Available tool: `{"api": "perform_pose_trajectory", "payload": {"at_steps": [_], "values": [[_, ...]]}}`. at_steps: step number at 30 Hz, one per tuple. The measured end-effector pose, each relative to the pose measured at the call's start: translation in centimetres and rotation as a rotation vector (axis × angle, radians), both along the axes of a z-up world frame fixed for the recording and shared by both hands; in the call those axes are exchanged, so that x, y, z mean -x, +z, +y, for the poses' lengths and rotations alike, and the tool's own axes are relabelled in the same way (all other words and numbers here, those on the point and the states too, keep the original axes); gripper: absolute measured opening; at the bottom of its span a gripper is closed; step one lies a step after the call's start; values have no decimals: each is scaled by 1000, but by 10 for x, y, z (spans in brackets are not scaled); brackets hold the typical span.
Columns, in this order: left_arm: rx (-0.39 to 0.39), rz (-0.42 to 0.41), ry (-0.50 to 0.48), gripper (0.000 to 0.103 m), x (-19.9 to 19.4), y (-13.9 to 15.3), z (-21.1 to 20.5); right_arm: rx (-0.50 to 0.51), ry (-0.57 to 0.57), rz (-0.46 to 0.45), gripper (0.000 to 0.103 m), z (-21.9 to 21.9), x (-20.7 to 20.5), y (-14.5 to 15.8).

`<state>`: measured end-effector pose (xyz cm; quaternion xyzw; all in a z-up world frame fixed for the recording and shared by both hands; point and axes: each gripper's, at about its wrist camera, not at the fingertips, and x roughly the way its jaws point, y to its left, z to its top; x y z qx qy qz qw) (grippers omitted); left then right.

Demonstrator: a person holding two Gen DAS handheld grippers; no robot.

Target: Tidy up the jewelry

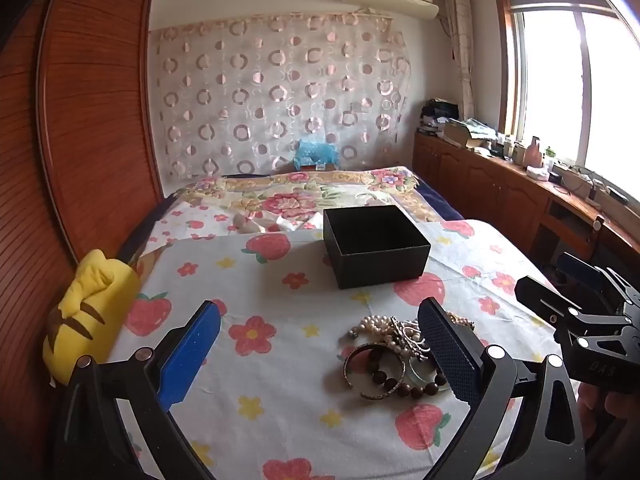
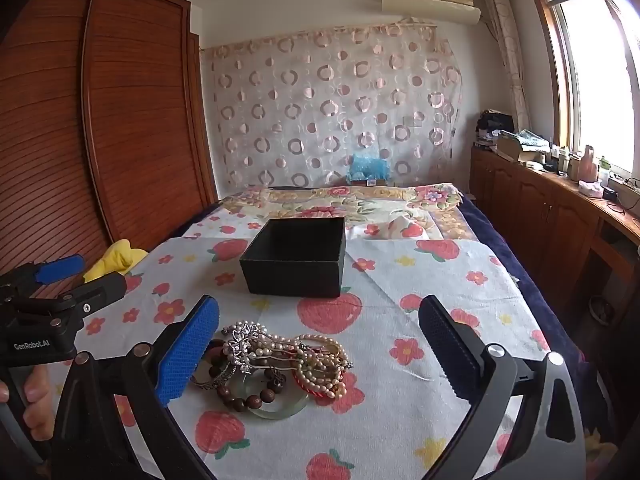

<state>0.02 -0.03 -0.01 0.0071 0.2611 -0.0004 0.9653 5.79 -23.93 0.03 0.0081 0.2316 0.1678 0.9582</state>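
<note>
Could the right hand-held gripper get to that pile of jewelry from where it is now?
Probably yes. The right hand-held gripper is open and empty, and the jewelry pile lies on the bedspread just ahead, toward its left finger. Nothing stands between them; the black box sits farther back.

Both cameras ride low over the bed [image 1: 280,360], each looking forward and slightly down between its own tool's two fingers toward the curtained far wall. The left view sits left of the jewelry [image 1: 394,354], so the pile shows near its right finger; the right tool [image 1: 560,292] pokes in at its right edge. The right view sits right of the pile, with the left tool [image 2: 76,276] at its left edge. Both share the jewelry, box [image 1: 376,244], wardrobe [image 1: 96,112] and window [image 1: 560,80].
</note>
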Motion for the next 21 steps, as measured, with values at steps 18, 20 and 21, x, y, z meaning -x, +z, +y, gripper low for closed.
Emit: {"api": "perform_pose_trajectory", "payload": {"at_steps": [18, 20, 21], "values": [[4, -8, 2, 96, 0, 1, 0, -4, 2, -5, 101, 0, 1, 1], [5, -10, 2, 96, 1, 1, 0, -5, 2, -5, 101, 0, 1, 1], [4, -10, 3, 96, 0, 1, 0, -5, 3, -4, 101, 0, 1, 1]]}}
